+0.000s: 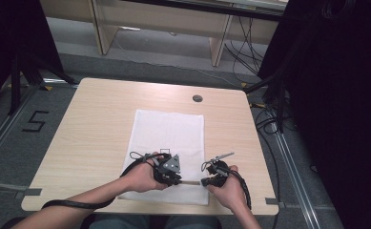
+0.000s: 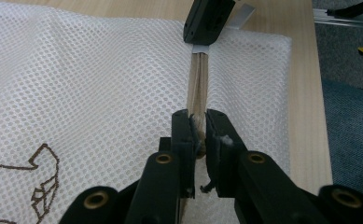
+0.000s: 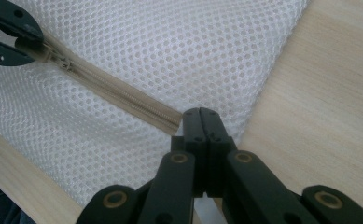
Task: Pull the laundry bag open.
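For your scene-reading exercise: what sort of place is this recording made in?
Probably a lab or recording workspace: a bare wooden table on grey carpet, dark stands and loose cables around it, and a number taped on the floor.

Left tool (image 1: 173, 175) and right tool (image 1: 211, 177) clamped, tips facing

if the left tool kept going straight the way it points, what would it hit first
Probably the right tool: the left tool points along the zipper of the mesh bag, and the right tool sits at its far end.
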